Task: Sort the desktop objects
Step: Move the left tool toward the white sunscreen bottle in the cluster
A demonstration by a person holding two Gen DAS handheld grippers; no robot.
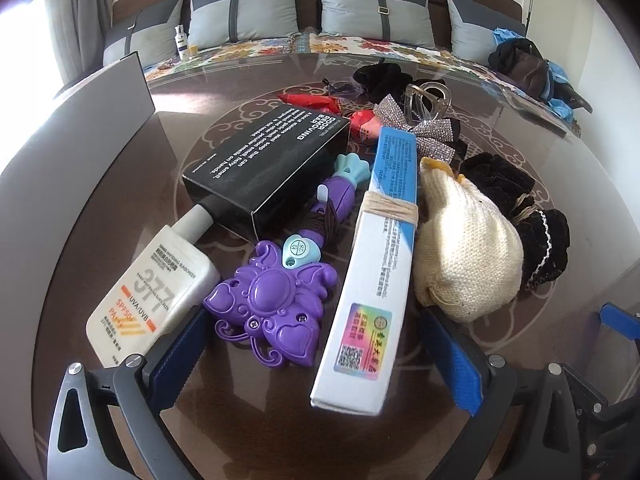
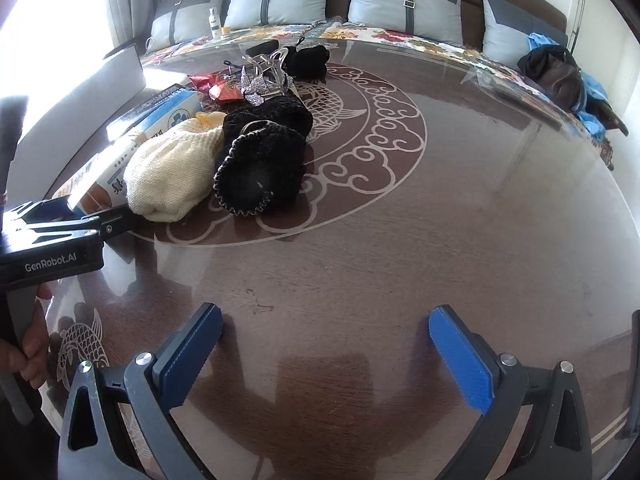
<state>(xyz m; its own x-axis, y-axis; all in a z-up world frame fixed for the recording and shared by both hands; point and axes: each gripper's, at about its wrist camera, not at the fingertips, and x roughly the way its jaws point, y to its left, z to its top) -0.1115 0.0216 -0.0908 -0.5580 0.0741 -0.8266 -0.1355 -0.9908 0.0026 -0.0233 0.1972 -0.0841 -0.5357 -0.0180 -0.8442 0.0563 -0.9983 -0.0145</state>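
Left gripper point(image 1: 316, 356) is spread wide, holding nothing, with the white-and-blue box point(image 1: 372, 276) right between its fingers, long axis running away from me, purple toy point(image 1: 268, 304) squeezed alongside. Right gripper point(image 2: 324, 354) is released too, over bare table point(image 2: 440, 240), pile well off left.

On the black box point(image 1: 276, 168) I read "ODOR REMOVING BAR" in white capitals, seen upside down, with small lines beneath that I can only partly make out. The white sunscreen tube point(image 1: 154, 288) carries "377", "UVA/UVB", "SPF50" and "PA", plus a line ending in "SUNSCREEN". In my right wrist view the body of the left gripper point(image 2: 56, 256) bears "GenRobot.AI"; the print on the long blue-and-white box point(image 1: 376, 264) is too small for me to read.
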